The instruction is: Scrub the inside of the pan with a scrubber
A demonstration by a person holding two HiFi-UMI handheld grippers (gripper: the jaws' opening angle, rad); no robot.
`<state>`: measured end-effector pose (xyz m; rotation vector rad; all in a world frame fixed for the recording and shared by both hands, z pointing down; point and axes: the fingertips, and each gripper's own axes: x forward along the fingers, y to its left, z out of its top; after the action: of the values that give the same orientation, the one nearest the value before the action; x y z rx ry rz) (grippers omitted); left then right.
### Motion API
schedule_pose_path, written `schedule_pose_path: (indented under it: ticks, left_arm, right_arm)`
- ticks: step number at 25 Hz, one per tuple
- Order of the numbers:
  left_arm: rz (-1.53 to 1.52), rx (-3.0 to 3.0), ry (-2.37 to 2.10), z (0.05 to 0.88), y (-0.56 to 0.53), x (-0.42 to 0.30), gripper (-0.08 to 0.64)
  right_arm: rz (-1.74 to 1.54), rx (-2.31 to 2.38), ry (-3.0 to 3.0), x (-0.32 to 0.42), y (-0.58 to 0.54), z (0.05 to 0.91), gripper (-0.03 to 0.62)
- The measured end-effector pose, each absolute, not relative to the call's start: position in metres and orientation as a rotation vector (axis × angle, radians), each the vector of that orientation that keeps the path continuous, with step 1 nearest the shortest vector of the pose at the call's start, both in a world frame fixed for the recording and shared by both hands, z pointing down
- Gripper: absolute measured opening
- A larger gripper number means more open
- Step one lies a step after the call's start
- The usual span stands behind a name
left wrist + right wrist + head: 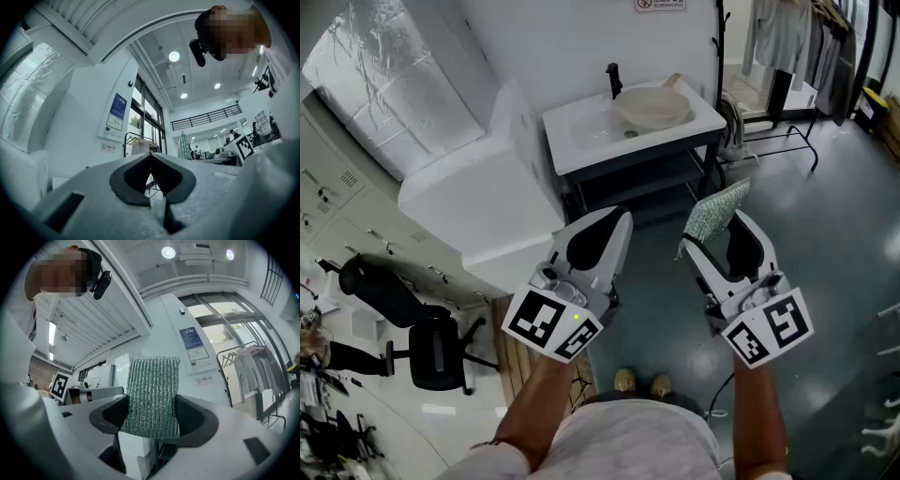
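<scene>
A cream-coloured pan [652, 106] lies in the white sink [581, 131] at the far middle of the head view, beside a black tap [613, 80]. Both grippers are held up well short of the sink, pointing toward it. My right gripper [713, 232] is shut on a green ribbed scrubber [716, 210], which stands up between its jaws. In the right gripper view the scrubber [153, 397] fills the gap between the dark pads. My left gripper [622, 218] is shut with nothing in it; its pads meet at the tips of my left gripper [151, 155].
A large white block [473, 202] stands left of the sink stand. A black office chair [431, 352] sits at the lower left. A clothes rack [787, 42] with hanging garments is at the upper right. The person's shoes [642, 382] show on the dark floor below.
</scene>
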<state>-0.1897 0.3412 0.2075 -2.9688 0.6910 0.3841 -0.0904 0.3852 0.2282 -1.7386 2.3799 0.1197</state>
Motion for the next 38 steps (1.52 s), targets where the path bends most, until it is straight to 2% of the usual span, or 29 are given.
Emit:
schedule_pose_path:
  ticks: [38]
  left_arm:
    - [0.395,-2.923,0.797,0.207,0.33,-0.15,0.015]
  right_arm:
    - [0.131,-1.66,2.457,-0.04,0.378,0.226,0.304]
